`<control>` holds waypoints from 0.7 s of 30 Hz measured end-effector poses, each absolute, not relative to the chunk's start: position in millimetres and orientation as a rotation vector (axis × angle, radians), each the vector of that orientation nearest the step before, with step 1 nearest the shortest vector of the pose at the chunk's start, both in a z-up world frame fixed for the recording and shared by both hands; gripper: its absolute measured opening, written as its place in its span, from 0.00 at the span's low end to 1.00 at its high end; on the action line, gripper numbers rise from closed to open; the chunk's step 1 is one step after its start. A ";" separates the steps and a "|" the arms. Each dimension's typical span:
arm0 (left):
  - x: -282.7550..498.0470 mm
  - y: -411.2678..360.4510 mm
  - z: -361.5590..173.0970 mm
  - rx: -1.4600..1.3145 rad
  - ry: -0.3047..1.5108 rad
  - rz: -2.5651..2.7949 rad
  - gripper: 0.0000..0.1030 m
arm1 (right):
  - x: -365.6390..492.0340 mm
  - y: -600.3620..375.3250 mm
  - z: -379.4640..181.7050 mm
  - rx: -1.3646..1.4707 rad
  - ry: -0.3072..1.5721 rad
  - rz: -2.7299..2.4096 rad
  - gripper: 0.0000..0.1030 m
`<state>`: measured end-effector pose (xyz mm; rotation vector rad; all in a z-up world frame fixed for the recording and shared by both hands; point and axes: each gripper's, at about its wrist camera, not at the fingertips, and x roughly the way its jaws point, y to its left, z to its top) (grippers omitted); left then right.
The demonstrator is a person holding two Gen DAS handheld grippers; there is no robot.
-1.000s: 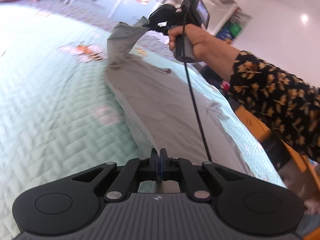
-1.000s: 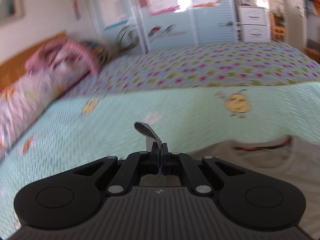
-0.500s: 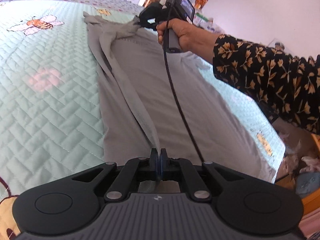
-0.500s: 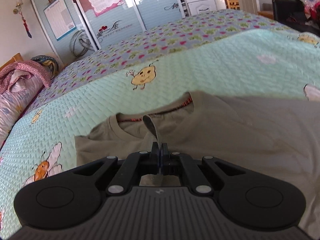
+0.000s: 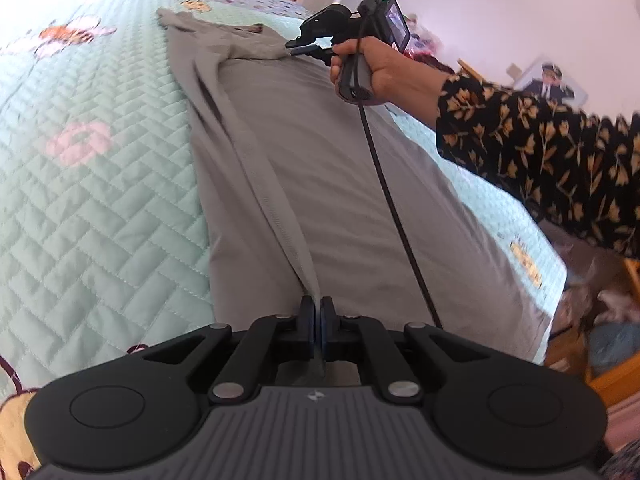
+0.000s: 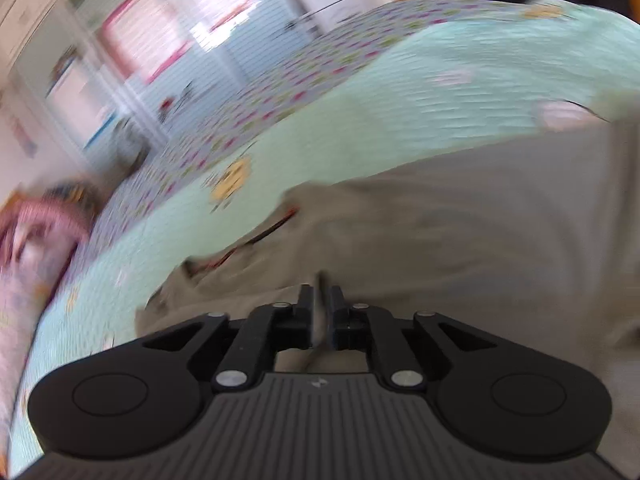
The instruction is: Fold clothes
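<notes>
1. Down onto the bed has come the raised side of the grey T-shirt (image 5: 304,152): a second ago the right gripper (image 6: 319,308) held a corner of it up in the air, and now that edge lies over the body of the shirt, near the collar.
2. Its jaws have just been opening. A narrow gap shows between them with a sliver of grey cloth in it, and the pads no longer seem to press on it.
3. The left gripper (image 5: 316,322) is pinched tight on the hem end of the same folded edge, which runs as a long ridge from its tips up toward the collar.
4. The shirt lies lengthwise on the mint quilted bedspread (image 5: 92,184), close to the bed's near edge.
5. As I judge it, one lengthwise fold is laid. The left end is not yet let go, the other side is not folded in, and the halving from hem to collar is left.
6. Nothing written can be read. The posters on the wardrobe doors (image 6: 160,40) are smeared by blur, and the small mark on each gripper body is only a symbol.
</notes>
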<state>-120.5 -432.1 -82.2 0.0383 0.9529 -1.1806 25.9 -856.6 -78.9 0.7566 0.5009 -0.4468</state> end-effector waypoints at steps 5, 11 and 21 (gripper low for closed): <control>-118.4 -435.3 -84.4 0.077 0.924 -1.182 0.03 | 22.2 -842.1 -60.2 0.644 0.483 -0.409 0.33; -112.7 -436.1 -91.3 0.049 0.935 -1.180 0.03 | 86.2 -797.8 -42.9 0.358 0.679 -0.156 0.32; -100.2 -433.9 -98.5 -0.041 0.974 -1.179 0.03 | 122.1 -781.1 -53.0 0.440 0.903 -0.314 0.32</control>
